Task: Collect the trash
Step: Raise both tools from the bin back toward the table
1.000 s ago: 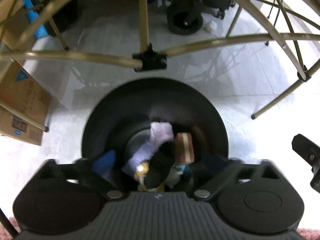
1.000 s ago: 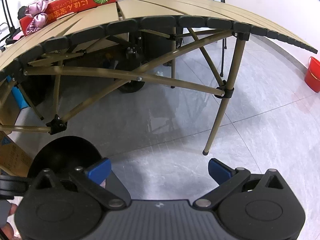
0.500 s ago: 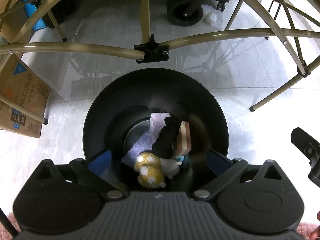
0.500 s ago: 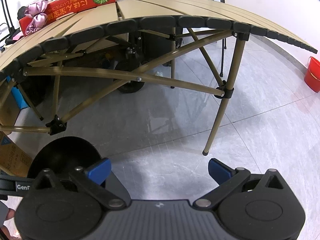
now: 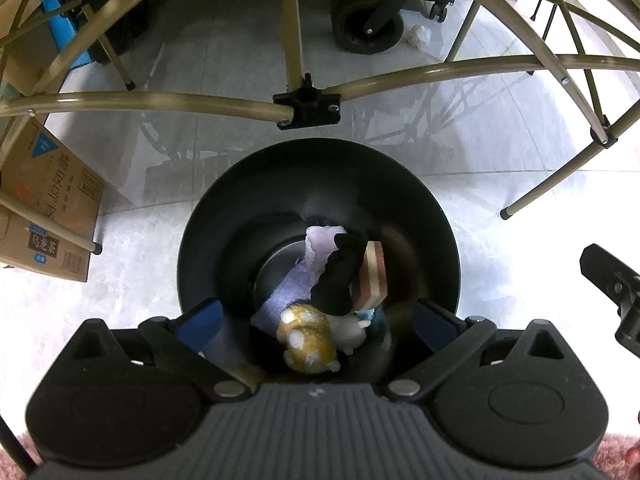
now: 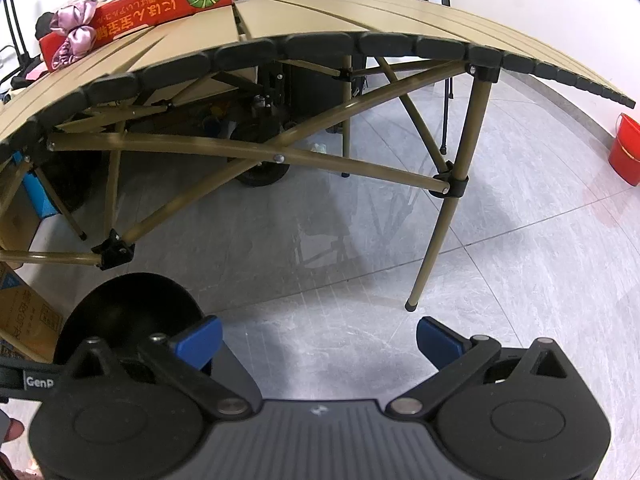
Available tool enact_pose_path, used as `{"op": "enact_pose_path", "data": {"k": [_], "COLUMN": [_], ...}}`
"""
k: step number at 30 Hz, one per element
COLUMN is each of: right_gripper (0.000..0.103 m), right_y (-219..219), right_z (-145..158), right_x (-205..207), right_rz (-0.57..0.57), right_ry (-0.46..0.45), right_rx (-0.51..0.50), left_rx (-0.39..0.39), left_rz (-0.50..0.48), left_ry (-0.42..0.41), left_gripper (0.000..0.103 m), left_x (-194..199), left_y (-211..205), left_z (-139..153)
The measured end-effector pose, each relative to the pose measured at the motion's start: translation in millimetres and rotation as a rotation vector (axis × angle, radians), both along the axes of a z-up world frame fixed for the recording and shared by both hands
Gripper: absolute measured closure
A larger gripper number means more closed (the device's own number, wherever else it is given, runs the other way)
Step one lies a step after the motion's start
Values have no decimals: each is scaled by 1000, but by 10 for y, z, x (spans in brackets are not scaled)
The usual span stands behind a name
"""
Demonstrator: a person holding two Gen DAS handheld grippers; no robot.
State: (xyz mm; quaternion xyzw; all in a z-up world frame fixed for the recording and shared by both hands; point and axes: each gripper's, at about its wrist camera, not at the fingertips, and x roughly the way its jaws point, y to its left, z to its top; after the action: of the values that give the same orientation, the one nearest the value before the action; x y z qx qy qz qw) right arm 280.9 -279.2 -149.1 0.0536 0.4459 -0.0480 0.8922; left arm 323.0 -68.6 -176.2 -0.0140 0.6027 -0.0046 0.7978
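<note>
Glossy grey tile floor (image 5: 224, 64) under round black bin (image 5: 240, 216), left claw (image 5: 316, 320) spread.

Bright overhead light, floor (image 5: 500, 152) glare (blown lower corners), fisheye-curved edges.

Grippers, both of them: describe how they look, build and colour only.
The left gripper and the right gripper match: a black ribbed plastic body, two round black housings, black linkage arms with silver pivot pins, and blue finger pads. White lettering "GenP" shows on a black part at the right view's left edge.
</note>
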Motion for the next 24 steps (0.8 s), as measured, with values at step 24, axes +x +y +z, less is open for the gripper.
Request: {"op": "enact_pose_path", "data": {"k": [24], "right_gripper": [0], "right_y": [222], "right_z": [951], "right_x": [-368], "right_rz": [128], "right_ry": [-294], "right_rx": [104], "left_rx": [23], "left_rz": [49], "left_ry": [-431], "left_gripper": [0], "left_x": [-658], "left_y": [729], "left_z": [1358]}}
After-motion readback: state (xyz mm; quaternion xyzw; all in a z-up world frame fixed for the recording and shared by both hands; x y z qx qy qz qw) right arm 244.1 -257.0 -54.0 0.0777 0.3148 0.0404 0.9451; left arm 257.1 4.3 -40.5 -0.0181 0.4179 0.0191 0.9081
